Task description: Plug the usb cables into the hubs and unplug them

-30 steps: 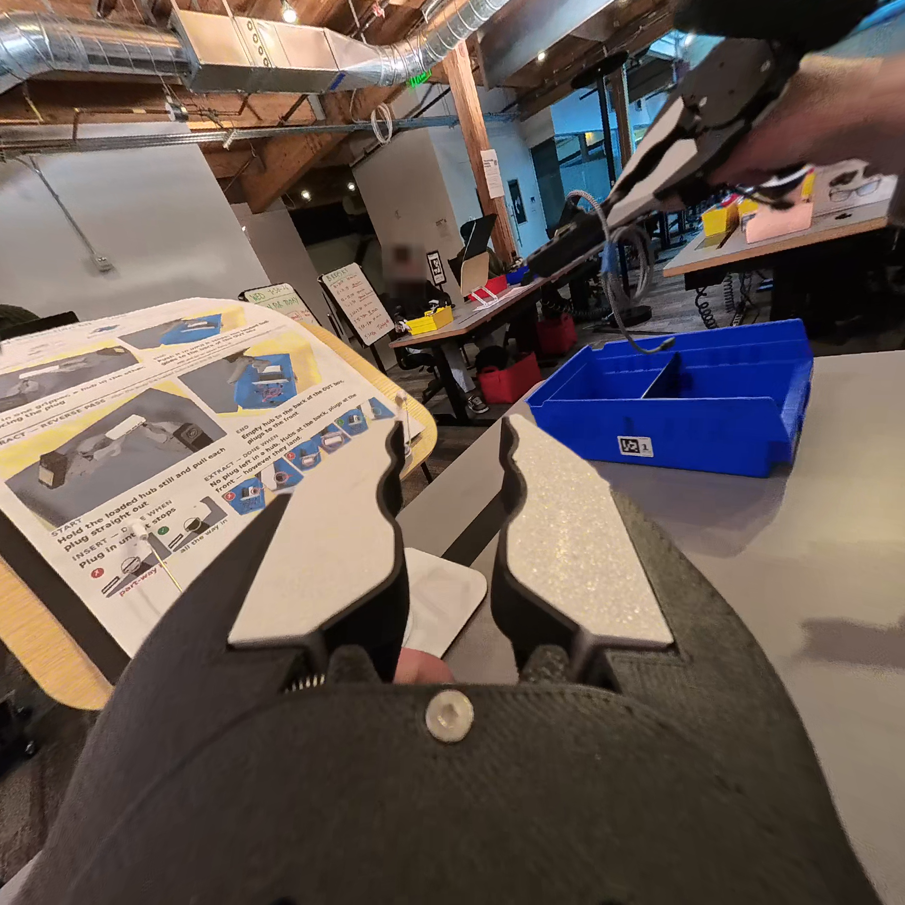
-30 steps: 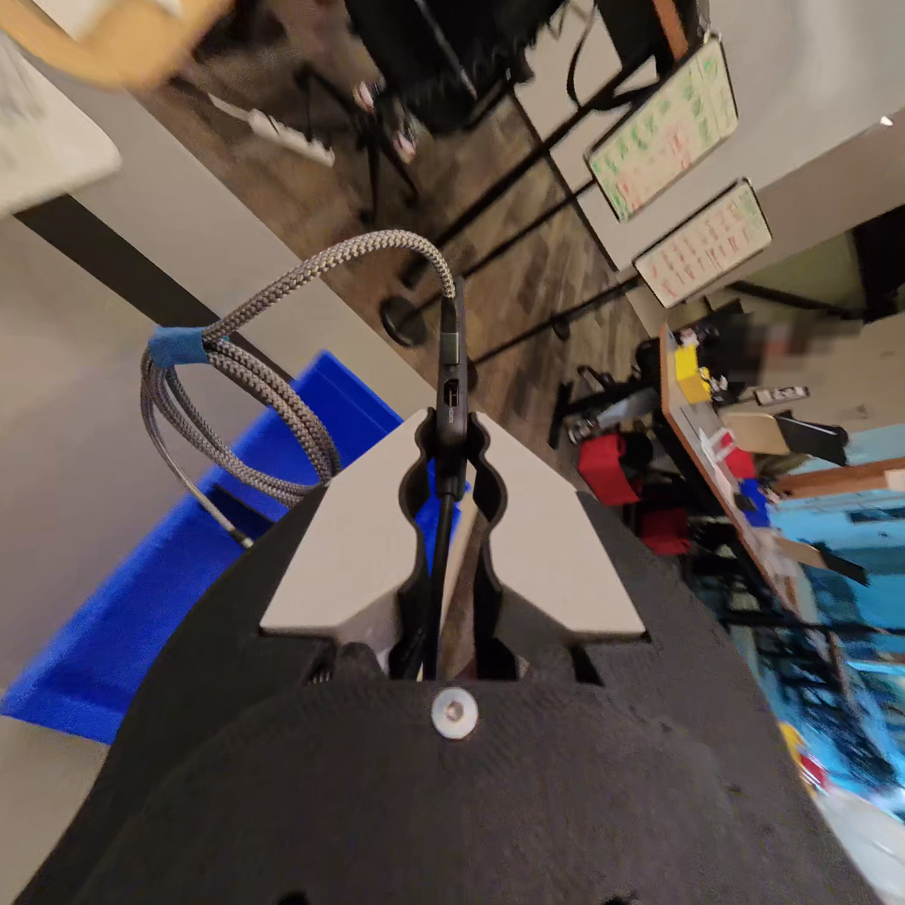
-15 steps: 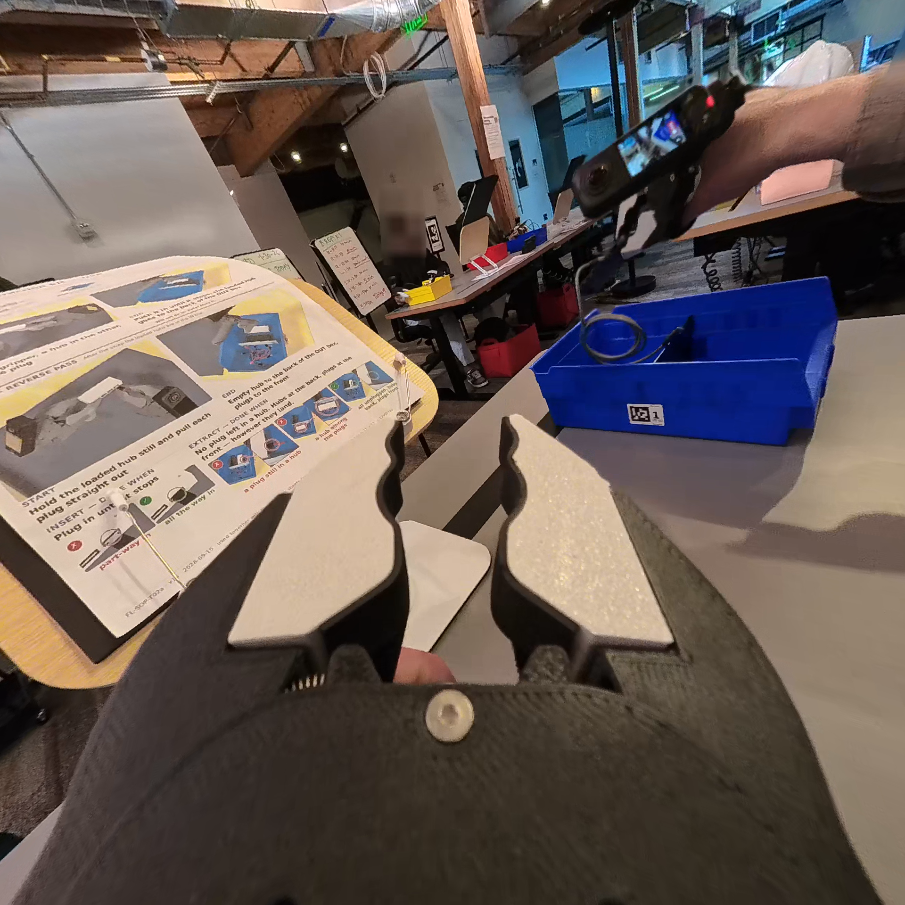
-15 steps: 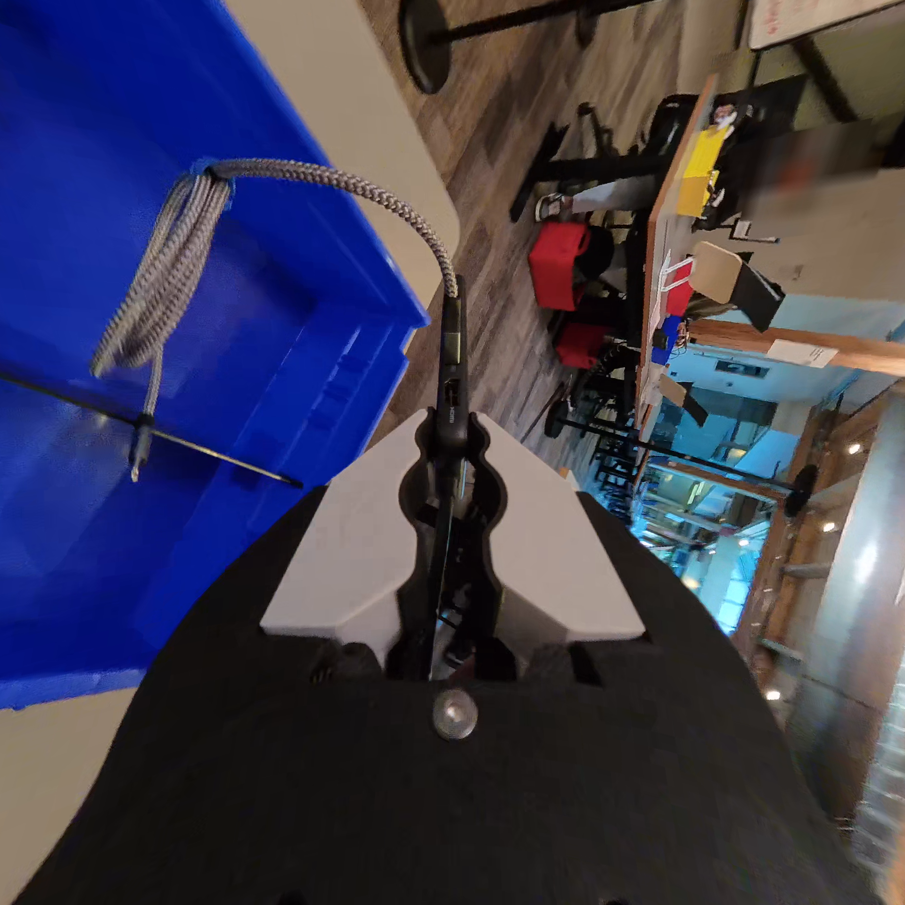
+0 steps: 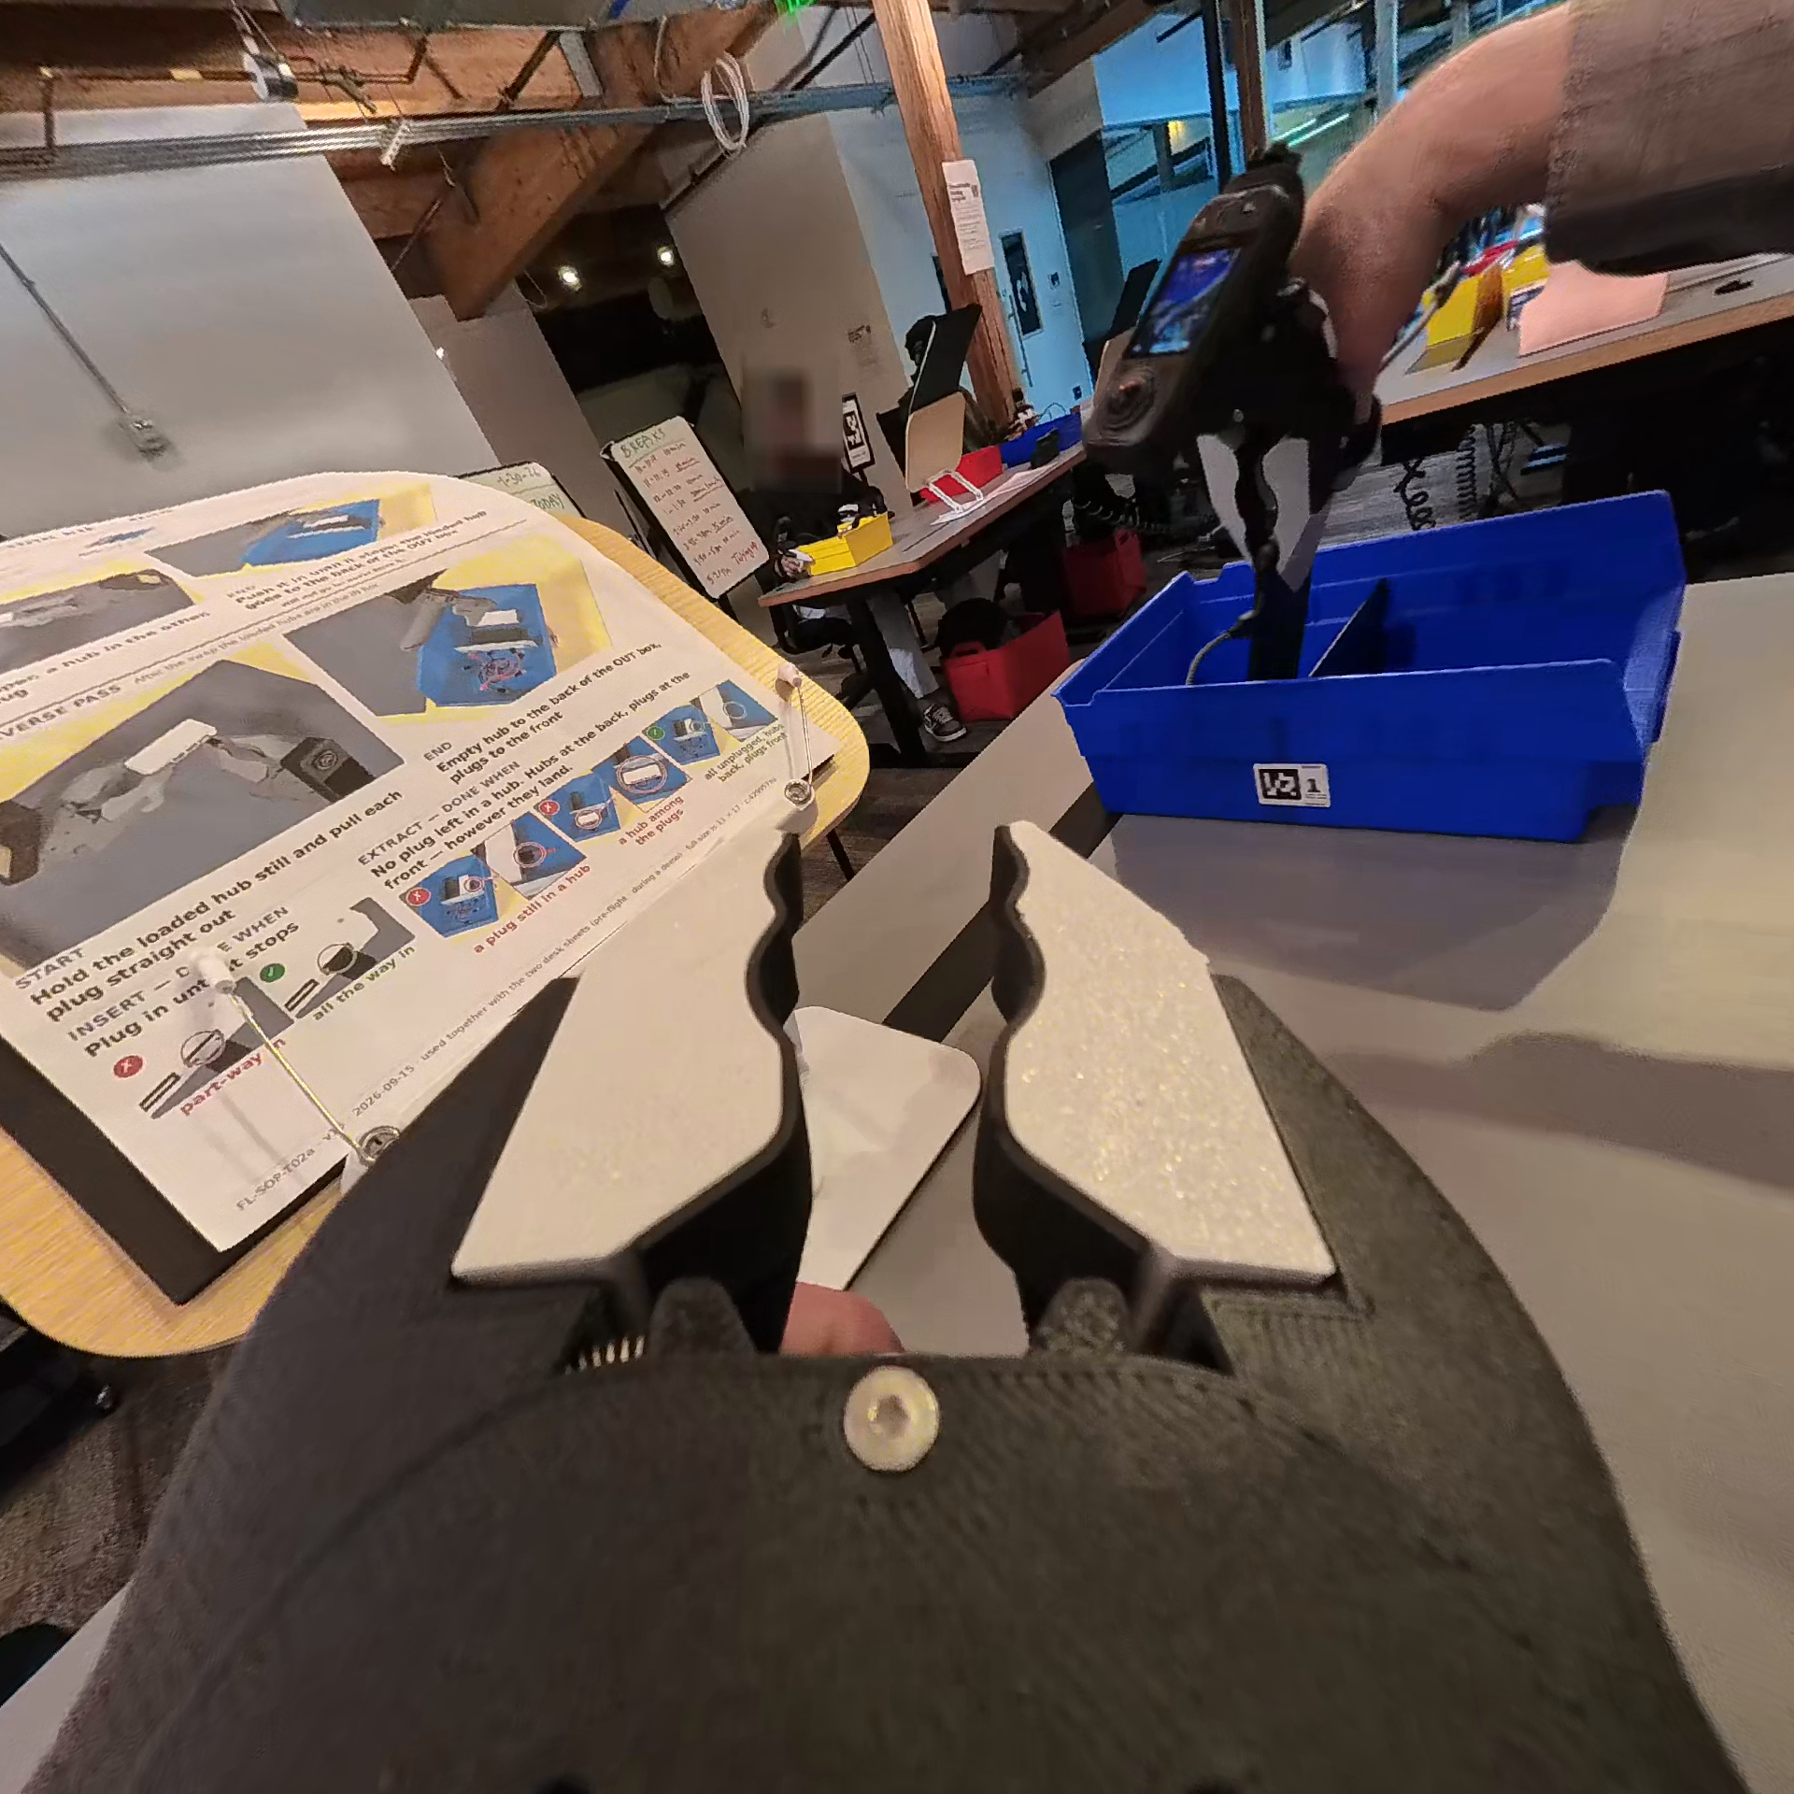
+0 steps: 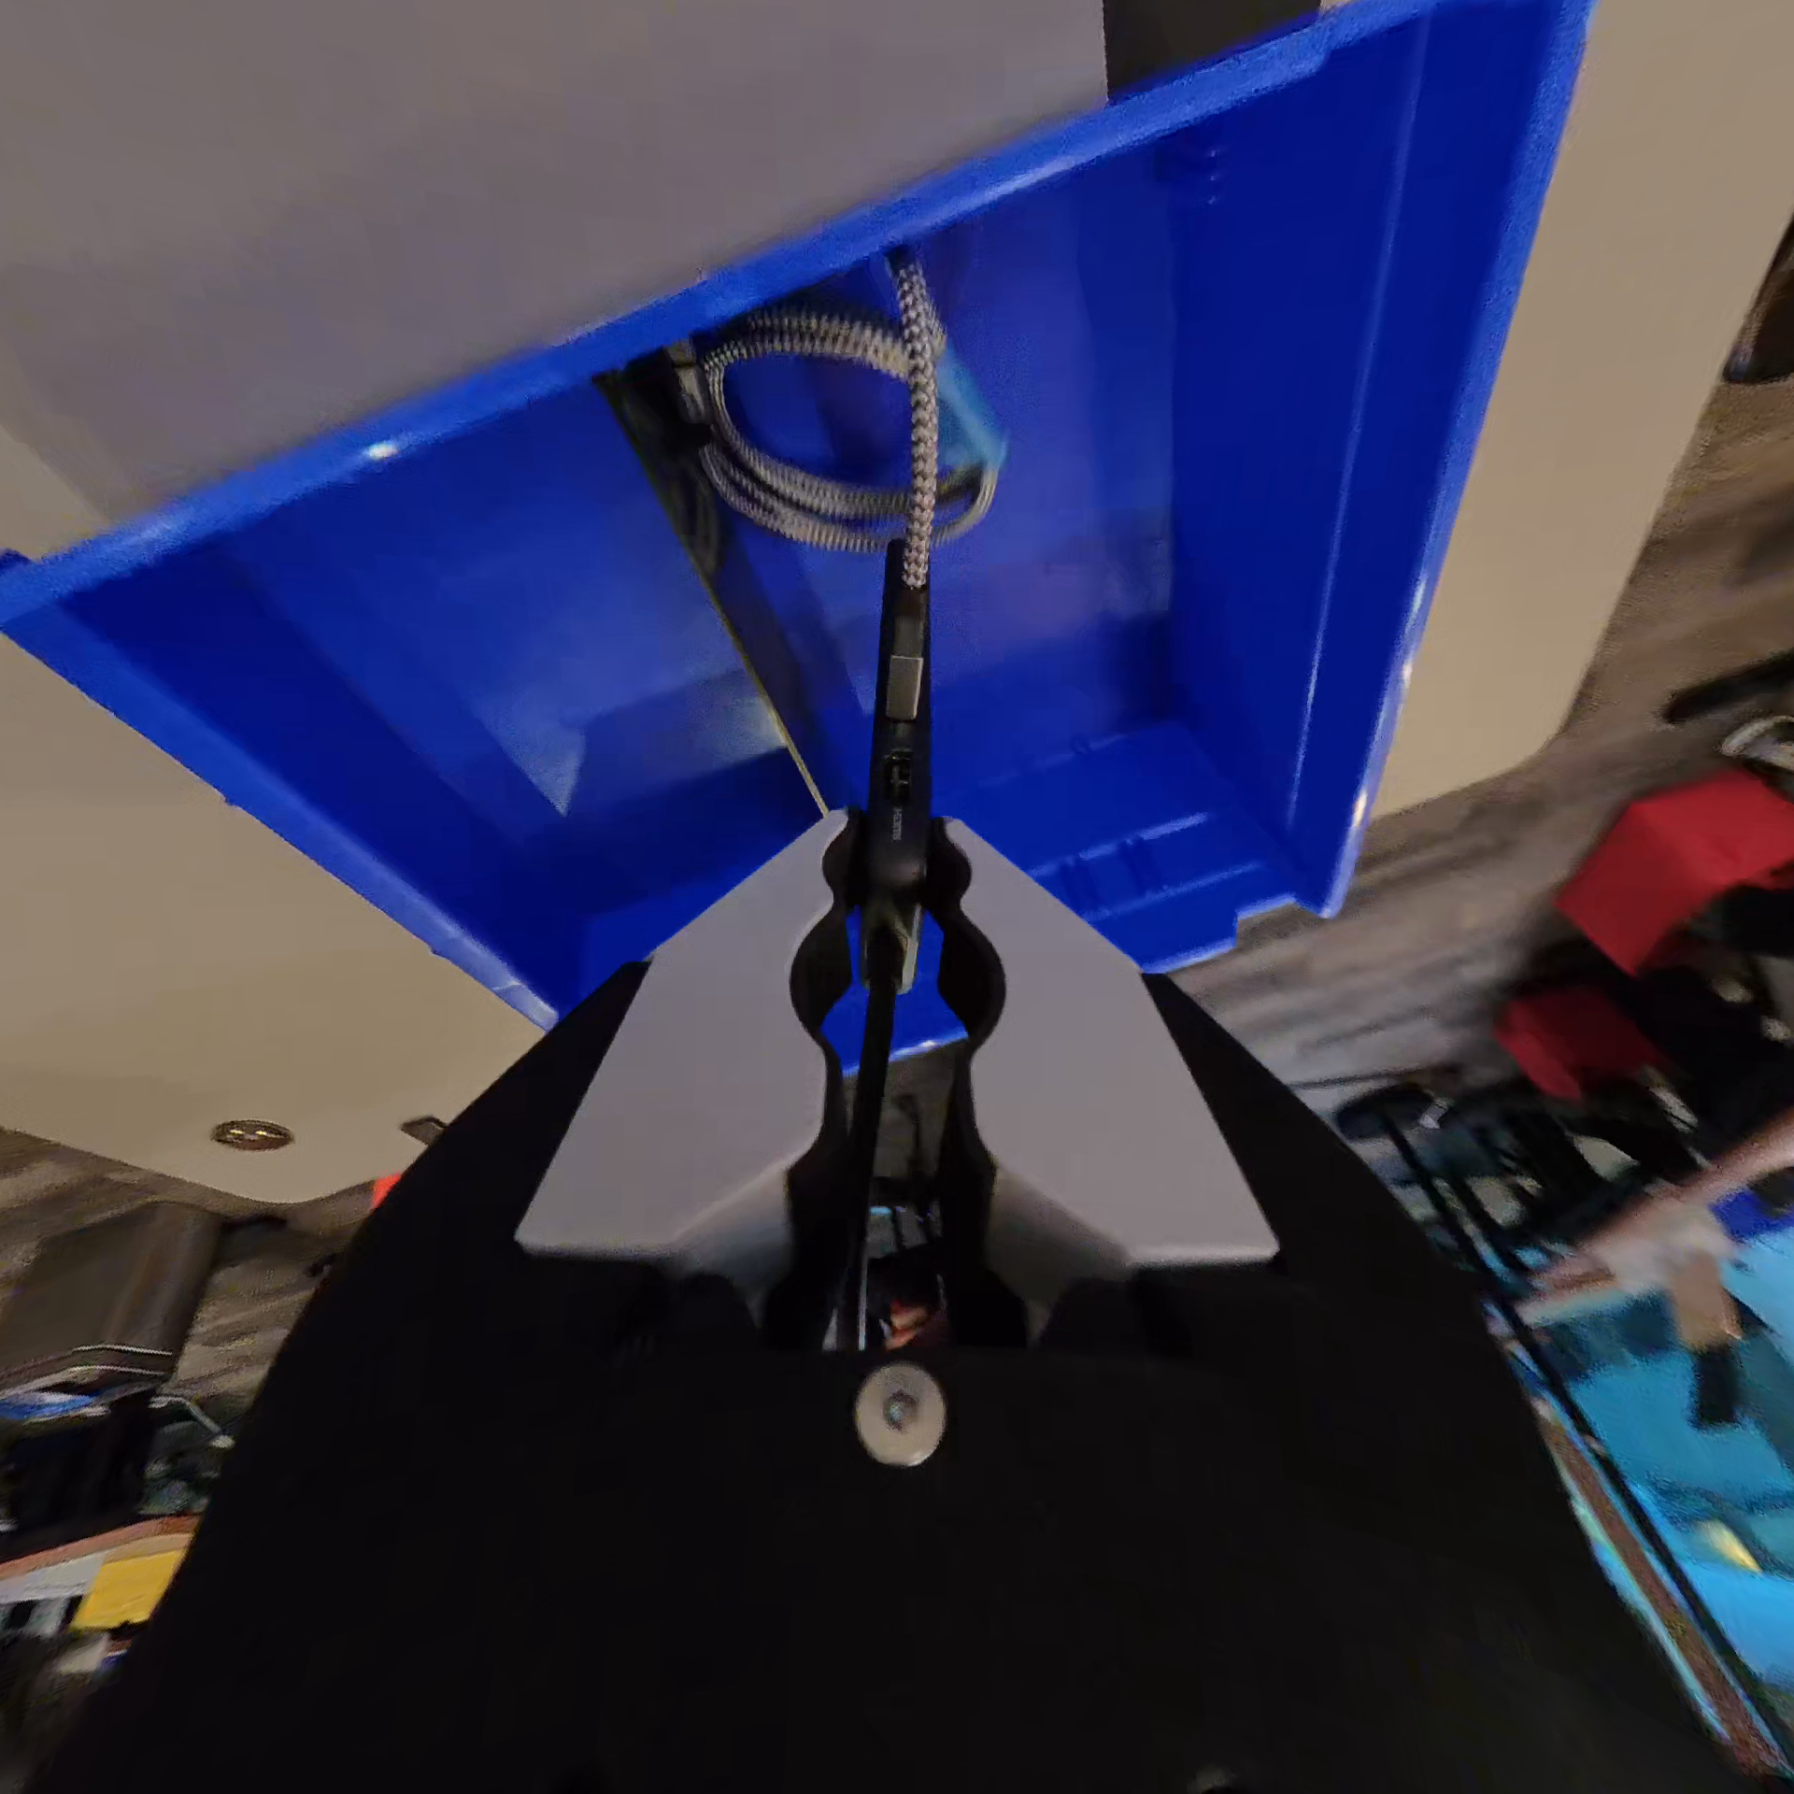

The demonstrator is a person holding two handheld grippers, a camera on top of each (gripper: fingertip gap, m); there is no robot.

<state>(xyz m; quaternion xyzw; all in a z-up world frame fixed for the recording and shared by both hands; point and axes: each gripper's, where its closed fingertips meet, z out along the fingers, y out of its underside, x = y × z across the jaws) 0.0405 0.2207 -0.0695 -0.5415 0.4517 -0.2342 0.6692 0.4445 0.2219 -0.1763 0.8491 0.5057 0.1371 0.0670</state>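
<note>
Right gripper [image 6: 895, 854] clamps hub [image 6: 898, 777], cable [image 6: 835, 437] plugged in, coil hanging into far compartment of bin [image 6: 1359, 485]. Left gripper [image 5: 893, 932] parted, empty, over near counter [image 5: 1553, 971]. Judgement: lower straight, clear divider, release only once hub rests on floor.

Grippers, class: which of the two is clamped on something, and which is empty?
The right gripper, over the blue bin, grips a dark hub with braided cable. The left gripper is open and empty.
</note>
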